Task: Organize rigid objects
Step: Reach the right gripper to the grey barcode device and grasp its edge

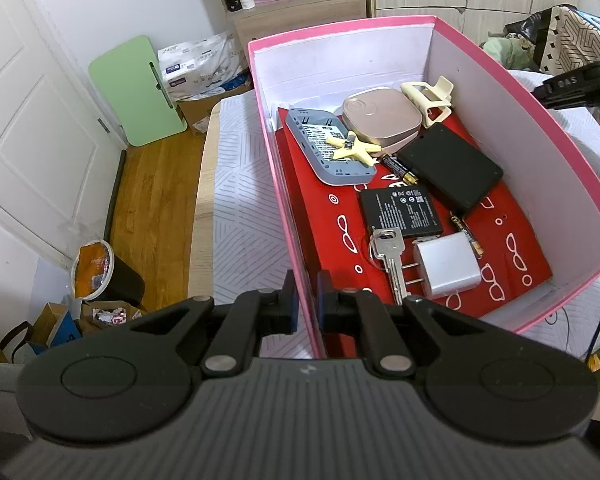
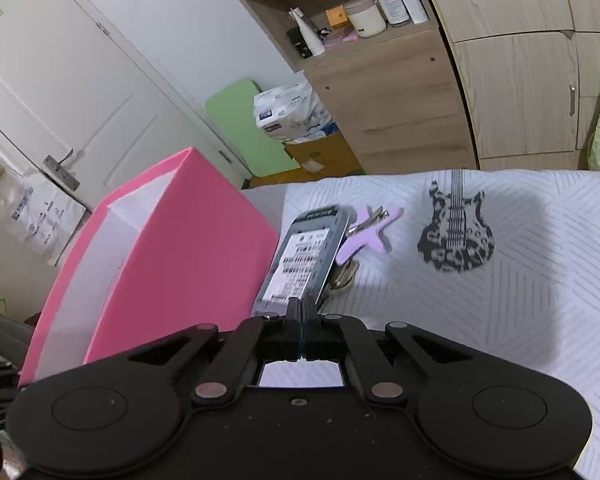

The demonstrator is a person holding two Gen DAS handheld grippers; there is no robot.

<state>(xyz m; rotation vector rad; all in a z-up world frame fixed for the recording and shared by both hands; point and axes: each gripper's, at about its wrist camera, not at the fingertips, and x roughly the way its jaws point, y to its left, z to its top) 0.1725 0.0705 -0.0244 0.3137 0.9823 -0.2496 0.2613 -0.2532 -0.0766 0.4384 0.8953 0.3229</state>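
Observation:
A pink box [image 1: 548, 128] stands on the bed and holds a grey device [image 1: 324, 148] with a yellow star clip, a beige case [image 1: 380, 116], a cream hair claw [image 1: 430, 98], a black block [image 1: 452, 164], a flat battery [image 1: 400, 210], keys [image 1: 390, 256] and a white charger [image 1: 446, 264]. My left gripper [image 1: 305, 300] is shut on the box's left wall at its near corner. My right gripper [image 2: 302, 312] is shut on a grey device with a barcode label [image 2: 304, 256], held beside the box [image 2: 188, 240]. A purple star clip [image 2: 364, 232] and keys lie behind it.
A guitar-shaped black-and-white piece [image 2: 456, 228] lies on the white patterned bed cover. The right gripper shows at the left wrist view's right edge [image 1: 580, 84]. A green board [image 1: 140, 92], cardboard boxes and a bin [image 1: 100, 272] stand on the wood floor by the door.

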